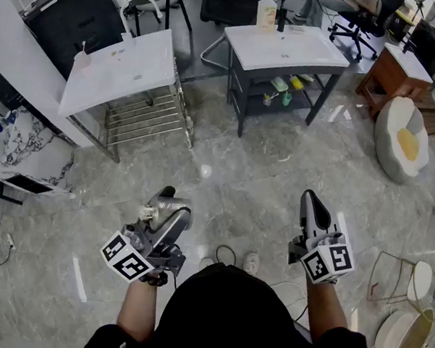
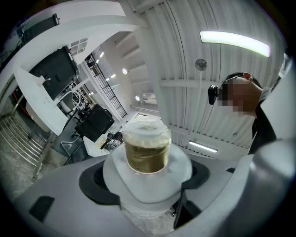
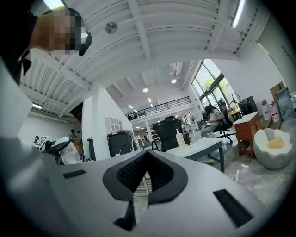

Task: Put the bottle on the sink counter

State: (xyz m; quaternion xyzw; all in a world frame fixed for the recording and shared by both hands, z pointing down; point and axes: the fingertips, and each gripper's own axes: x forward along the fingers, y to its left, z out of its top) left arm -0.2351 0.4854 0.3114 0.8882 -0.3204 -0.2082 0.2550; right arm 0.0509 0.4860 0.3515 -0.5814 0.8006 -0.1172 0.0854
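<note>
A small clear bottle of yellowish liquid sits between the grey jaws of my left gripper, which is shut on it. In the head view that gripper is low on the left above the floor, with the bottle lying across its tip. My right gripper hangs low on the right, shut with nothing in it; its pads meet at the tip. A white sink counter stands far ahead on the left. A second white counter stands ahead in the middle.
A soap dispenser stands on the middle counter, with small items on the shelf under it. A metal rack sits under the left counter. A wooden cabinet and a white pouf are at the right. The floor is grey marble.
</note>
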